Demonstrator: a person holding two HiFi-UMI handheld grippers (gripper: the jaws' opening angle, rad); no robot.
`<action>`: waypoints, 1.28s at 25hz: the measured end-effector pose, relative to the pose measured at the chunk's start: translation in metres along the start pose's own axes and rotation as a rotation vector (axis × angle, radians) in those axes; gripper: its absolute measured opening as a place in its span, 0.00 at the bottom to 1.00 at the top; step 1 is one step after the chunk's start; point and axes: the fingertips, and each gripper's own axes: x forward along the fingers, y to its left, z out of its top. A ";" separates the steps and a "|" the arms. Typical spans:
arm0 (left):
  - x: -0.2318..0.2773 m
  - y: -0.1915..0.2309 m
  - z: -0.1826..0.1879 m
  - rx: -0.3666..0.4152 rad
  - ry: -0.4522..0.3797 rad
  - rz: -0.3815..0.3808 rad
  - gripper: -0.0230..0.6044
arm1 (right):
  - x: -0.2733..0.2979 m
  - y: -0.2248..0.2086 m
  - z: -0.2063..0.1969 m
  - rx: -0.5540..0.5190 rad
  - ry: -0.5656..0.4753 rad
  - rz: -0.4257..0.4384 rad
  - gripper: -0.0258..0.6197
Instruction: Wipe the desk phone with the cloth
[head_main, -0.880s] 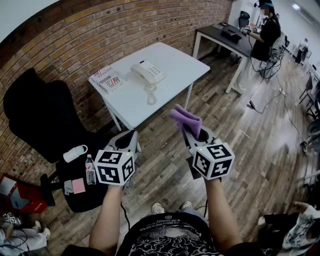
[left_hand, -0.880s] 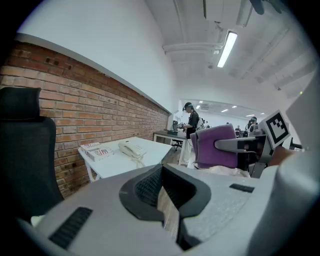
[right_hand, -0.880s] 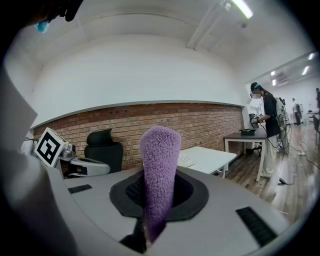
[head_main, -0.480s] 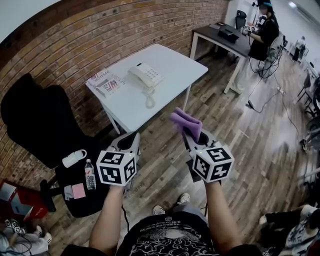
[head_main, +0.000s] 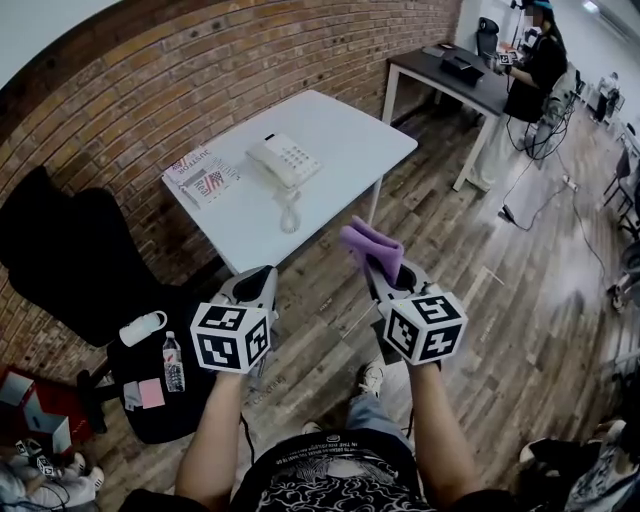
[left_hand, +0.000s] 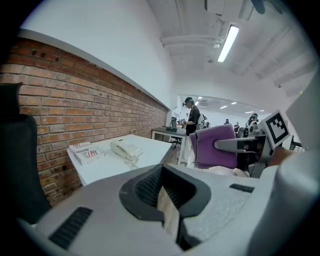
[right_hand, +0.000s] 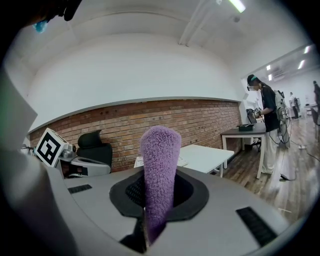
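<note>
On the far white table (head_main: 345, 135) a magazine (head_main: 203, 178) lies at left, with the desk phone (head_main: 284, 159) just right of it. Nearer, and well apart from them, the left gripper (head_main: 258, 287) has its jaws together on nothing. The right gripper (head_main: 384, 272) clamps the upright purple cloth (head_main: 372, 243).

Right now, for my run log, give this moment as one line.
left gripper: closed, empty | right gripper: closed on purple cloth | desk phone: on white table, away from cloth
</note>
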 end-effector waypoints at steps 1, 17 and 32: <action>0.010 -0.001 0.002 -0.001 0.003 0.004 0.05 | 0.006 -0.009 0.001 0.000 0.003 0.006 0.11; 0.161 -0.020 0.053 -0.065 0.023 0.134 0.05 | 0.099 -0.158 0.044 -0.014 0.069 0.167 0.11; 0.195 -0.012 0.075 -0.054 -0.007 0.258 0.05 | 0.144 -0.196 0.052 -0.025 0.099 0.306 0.11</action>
